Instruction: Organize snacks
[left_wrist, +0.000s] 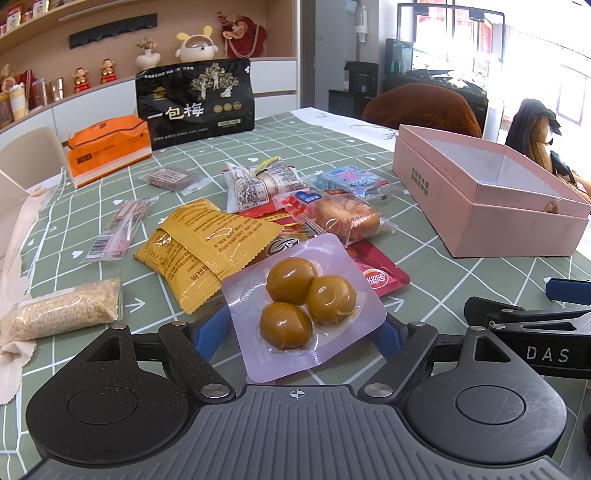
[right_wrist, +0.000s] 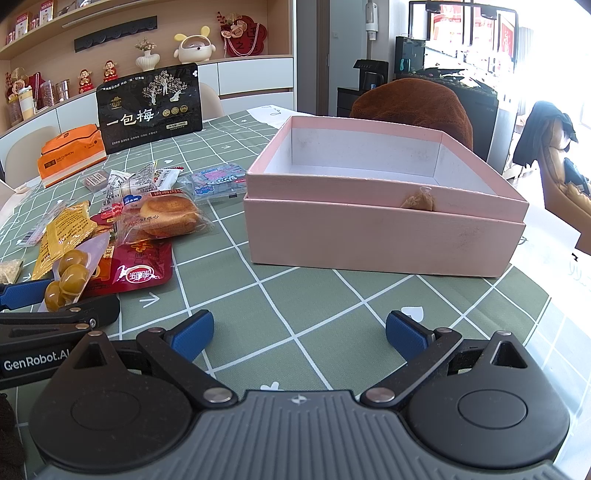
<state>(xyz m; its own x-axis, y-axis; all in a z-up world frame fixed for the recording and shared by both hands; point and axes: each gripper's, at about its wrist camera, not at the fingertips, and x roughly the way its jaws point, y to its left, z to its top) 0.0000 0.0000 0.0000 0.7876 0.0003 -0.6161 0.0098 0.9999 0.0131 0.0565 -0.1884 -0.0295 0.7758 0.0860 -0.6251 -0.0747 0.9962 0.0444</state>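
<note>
My left gripper (left_wrist: 301, 332) is shut on a clear pack of three brown eggs (left_wrist: 303, 306), held just above the table; the pack also shows in the right wrist view (right_wrist: 70, 277). Behind it lies a pile of snacks: a yellow packet (left_wrist: 203, 251), a wrapped cake (left_wrist: 343, 218), a red packet (left_wrist: 380, 277), a blue packet (left_wrist: 351, 181). The open pink box (right_wrist: 384, 229) stands to the right and looks empty inside. My right gripper (right_wrist: 299, 332) is open and empty above the green checked cloth, in front of the box.
A large black snack bag (left_wrist: 195, 99) stands at the table's far side beside an orange tissue pack (left_wrist: 107, 151). A grain bar (left_wrist: 62, 314) and small wrapped sticks (left_wrist: 118, 229) lie at the left. Chairs (right_wrist: 413, 107) stand behind the table.
</note>
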